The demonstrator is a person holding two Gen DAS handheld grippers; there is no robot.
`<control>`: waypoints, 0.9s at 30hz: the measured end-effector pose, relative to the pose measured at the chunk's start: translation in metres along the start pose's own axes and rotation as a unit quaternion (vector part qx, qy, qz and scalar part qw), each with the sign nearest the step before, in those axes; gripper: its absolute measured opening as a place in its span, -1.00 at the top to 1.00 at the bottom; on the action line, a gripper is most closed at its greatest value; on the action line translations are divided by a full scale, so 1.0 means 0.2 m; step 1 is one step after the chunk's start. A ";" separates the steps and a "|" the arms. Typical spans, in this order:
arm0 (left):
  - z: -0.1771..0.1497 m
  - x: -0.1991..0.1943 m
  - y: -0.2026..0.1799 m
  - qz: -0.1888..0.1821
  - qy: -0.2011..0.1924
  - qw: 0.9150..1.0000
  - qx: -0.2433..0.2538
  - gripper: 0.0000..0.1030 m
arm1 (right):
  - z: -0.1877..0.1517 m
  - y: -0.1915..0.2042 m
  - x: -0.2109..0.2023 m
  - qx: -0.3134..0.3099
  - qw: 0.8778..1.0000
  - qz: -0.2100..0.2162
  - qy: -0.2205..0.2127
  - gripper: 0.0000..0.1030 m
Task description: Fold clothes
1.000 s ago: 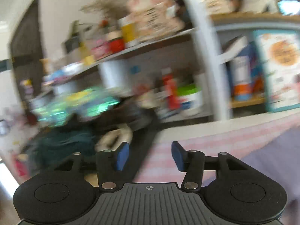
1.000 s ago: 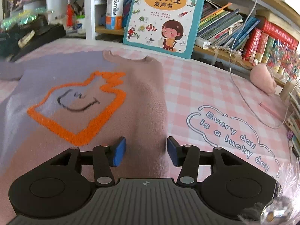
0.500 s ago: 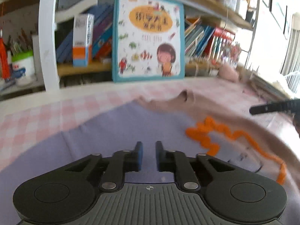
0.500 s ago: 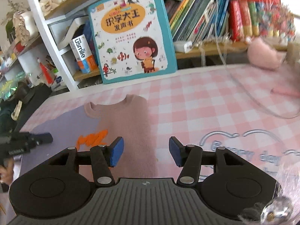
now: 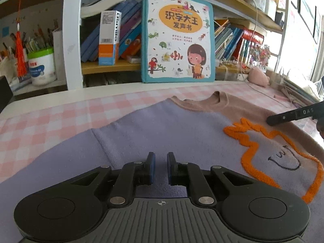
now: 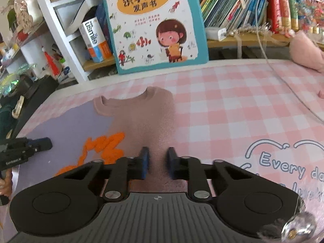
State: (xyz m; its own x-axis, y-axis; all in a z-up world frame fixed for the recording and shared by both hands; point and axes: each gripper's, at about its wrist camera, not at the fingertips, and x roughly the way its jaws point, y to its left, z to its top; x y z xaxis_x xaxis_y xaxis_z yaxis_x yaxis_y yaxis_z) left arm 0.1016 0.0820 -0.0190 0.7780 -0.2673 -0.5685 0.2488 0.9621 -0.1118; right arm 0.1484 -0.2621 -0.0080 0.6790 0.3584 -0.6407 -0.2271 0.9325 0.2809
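Note:
A sweater [image 5: 172,125], purple on one half and brown on the other with an orange outline figure, lies flat on the pink checked tablecloth [image 5: 40,121]. My left gripper [image 5: 161,158] is over the purple half, pads nearly together, with no cloth seen pinched. From the right wrist it [image 6: 43,143] shows at the sweater's [image 6: 141,117] left side. My right gripper [image 6: 157,151] is over the brown half. Its jaws are closing and stand almost together, with nothing visibly gripped. From the left wrist it [image 5: 270,120] reaches in at the right edge.
A picture book [image 5: 178,34] leans against the bookshelf behind the table. A pink plush toy [image 6: 303,50] and a white cable [image 6: 283,77] lie at the back right. A dark bag [image 6: 30,87] sits past the table's left edge. A hand [image 6: 5,182] holds the left gripper.
The left gripper swung from the shelf at the left round and down over the sweater, and its jaws came together. The right gripper shifted over the brown half and its jaws narrowed.

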 end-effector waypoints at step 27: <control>0.00 -0.01 0.01 -0.001 0.000 1.000 -0.003 0.69 | 0.07 0.38 -0.29 0.018 0.979 0.204 -0.013 0.08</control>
State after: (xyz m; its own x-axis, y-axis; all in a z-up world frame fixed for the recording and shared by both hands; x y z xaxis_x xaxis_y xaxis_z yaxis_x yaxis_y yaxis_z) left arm 0.1007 0.0839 -0.0187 0.7773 -0.2685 -0.5690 0.2462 0.9621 -0.1177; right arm 0.1009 -0.2135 0.0606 0.5546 0.6985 -0.4522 -0.4584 0.7100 0.5346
